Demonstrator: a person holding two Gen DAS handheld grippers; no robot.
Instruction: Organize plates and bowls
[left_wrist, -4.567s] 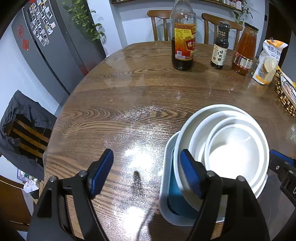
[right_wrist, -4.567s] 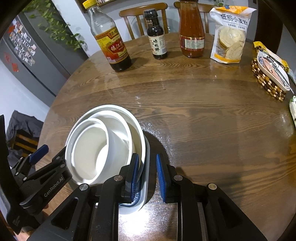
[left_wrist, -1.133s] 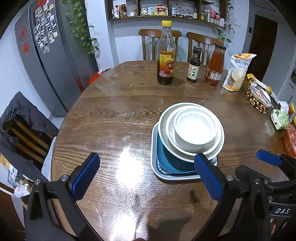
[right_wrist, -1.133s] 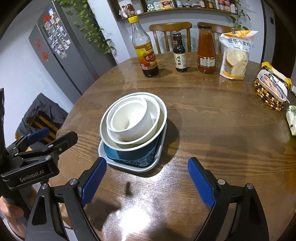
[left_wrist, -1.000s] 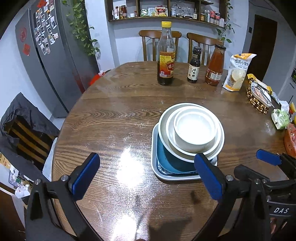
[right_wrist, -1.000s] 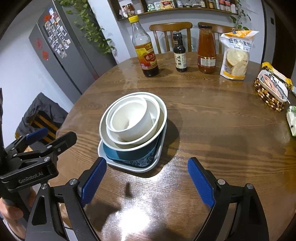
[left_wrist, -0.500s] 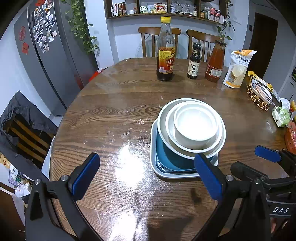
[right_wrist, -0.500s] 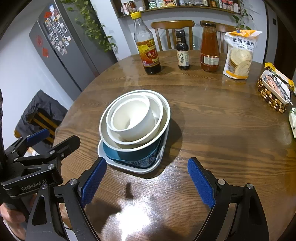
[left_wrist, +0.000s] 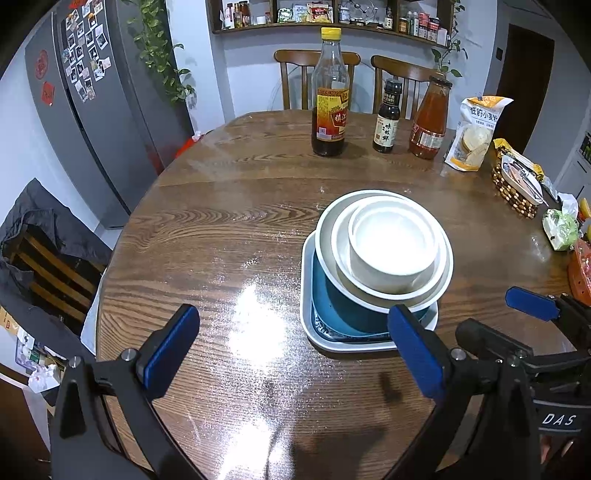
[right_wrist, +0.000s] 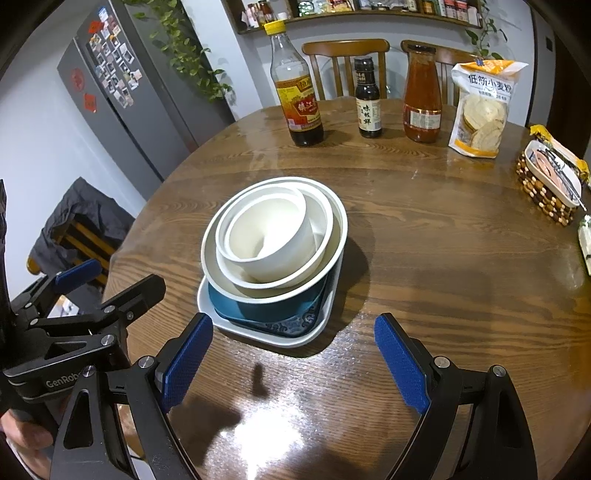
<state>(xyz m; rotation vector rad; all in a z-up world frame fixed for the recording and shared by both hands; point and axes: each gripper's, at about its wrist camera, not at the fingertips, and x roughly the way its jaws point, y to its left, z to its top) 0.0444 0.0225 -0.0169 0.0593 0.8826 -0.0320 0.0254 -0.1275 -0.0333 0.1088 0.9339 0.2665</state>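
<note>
We judge the task essentially done: three white bowls sit nested on a blue dish inside the white square plate, all stacked at table centre. Our left gripper and right gripper hang wide apart and empty at six o'clock of the stack, nothing visibly left loose.

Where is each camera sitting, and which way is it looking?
Left wrist: it rides on the left gripper, looking forward and down at the table; its two blue-padded fingers stand wide apart, with the right gripper at the right edge.
Right wrist: it rides on the right gripper, looking forward and down; its fingers stand wide apart, with the left gripper and part of a hand at the left edge.
Both views share the stack of bowls on the tray, and three bottles behind it.
</note>
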